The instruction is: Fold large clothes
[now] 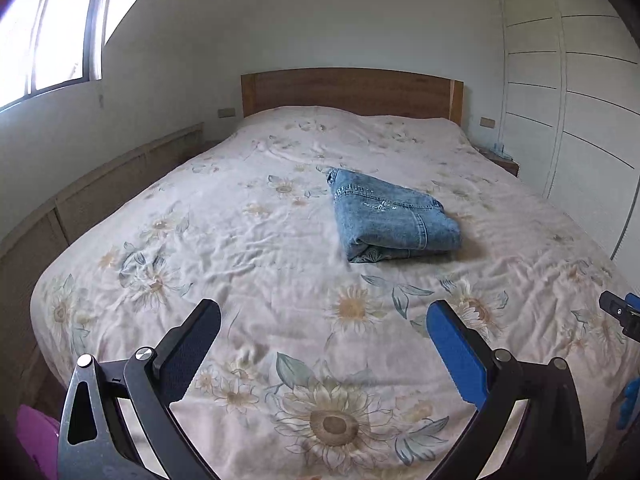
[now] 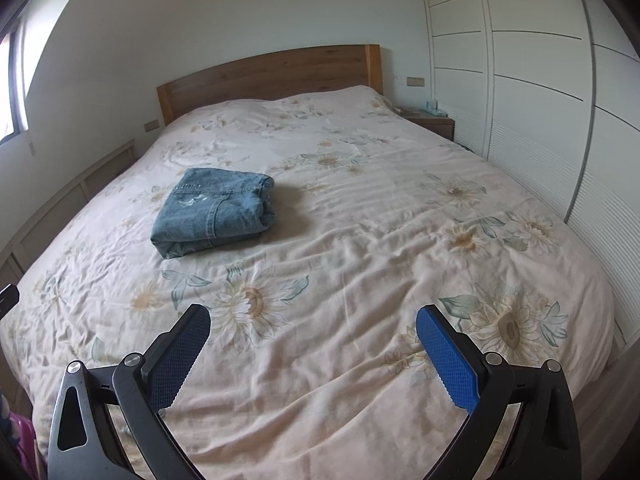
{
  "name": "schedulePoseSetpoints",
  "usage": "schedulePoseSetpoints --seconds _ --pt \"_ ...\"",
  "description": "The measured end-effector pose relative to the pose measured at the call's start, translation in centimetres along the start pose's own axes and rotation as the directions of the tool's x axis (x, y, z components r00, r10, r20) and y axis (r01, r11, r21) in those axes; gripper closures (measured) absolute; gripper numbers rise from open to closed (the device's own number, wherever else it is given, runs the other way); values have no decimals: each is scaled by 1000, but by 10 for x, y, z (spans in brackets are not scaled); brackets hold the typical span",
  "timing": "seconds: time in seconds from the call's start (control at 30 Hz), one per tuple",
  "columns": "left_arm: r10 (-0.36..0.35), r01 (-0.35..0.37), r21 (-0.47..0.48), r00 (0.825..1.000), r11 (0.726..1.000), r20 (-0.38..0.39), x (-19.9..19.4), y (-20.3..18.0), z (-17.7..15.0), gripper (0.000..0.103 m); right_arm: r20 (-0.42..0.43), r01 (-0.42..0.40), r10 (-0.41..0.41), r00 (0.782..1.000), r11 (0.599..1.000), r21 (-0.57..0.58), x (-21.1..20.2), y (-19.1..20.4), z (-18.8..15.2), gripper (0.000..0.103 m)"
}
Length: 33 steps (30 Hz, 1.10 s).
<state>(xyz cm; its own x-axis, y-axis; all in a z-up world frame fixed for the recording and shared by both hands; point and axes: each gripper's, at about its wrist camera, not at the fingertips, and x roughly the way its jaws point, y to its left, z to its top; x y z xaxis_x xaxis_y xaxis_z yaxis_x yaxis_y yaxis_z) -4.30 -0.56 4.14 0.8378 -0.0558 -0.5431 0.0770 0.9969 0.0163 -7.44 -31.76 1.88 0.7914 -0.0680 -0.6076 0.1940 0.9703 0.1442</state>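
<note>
Already folded, by the look of it: blue denim jeans lie as a compact, several-layer bundle on the floral bedspread, around the middle of the bed and apart from both tools. Rounded fold edge faces the foot of the bed; long axis runs roughly toward the wooden headboard, slightly skewed.

Bearing from the jaws: in the left wrist view the bundle sits ahead and a little right of centre; in the right wrist view the jeans sit ahead and clearly to the left. So it lies between the two tools, further up the bed, neither arm obviously nearer.

Left gripper spread wide, nothing between its pads. Right gripper likewise spread and empty, hovering over the bedspread near the foot.

Judgement: fold looks complete; any further move means reaching forward and inward.
</note>
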Motion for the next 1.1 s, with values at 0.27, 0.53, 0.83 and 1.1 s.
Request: schedulePoseSetpoints --seconds 0.27,0.53,0.83,1.1 --pt "1 -2 -14 1000 1000 -27 17 3 -5 1 -38 30 -30 999 1000 6 19 -8 -11 0" --pt "-15 14 -12 999 1000 -52 29 0 -10 1 -64 47 -46 997 999 16 31 -14 -16 0" --pt "-16 15 -12 998 1000 -53 31 1 -11 1 -85 53 -51 995 998 16 37 -14 -22 0" --pt "-22 22 -16 998 1000 -57 31 1 -13 1 -82 58 -56 995 998 17 36 -16 -24 0"
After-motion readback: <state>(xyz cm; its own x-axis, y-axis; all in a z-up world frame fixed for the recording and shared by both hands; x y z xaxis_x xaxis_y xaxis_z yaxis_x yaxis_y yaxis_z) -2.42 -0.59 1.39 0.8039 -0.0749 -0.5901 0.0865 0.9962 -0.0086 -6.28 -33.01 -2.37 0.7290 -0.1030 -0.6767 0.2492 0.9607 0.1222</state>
